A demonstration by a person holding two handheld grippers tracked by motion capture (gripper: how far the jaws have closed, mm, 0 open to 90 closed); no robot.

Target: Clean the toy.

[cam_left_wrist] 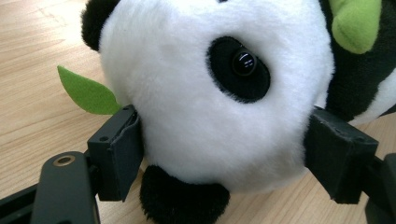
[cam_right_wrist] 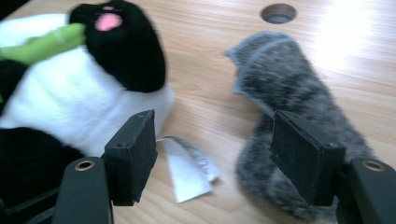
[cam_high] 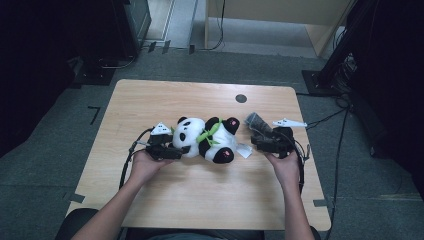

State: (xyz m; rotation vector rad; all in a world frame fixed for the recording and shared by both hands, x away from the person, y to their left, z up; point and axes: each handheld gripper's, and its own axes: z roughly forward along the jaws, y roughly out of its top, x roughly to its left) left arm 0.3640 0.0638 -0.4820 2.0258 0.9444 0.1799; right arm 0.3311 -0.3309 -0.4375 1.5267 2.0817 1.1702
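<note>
High view: your panda (cam_high: 207,139) lies mid-frame on the tabletop (cam_high: 200,195), long axis left-right, head left, bare wood below. Left gripper view: left gripper (cam_left_wrist: 224,154) brackets the head, grip undetermined. Right gripper view: right gripper (cam_right_wrist: 212,156) released, grey sock (cam_right_wrist: 289,116) right.

Overhead view; two close panda (cam_high: 207,139) views
</note>
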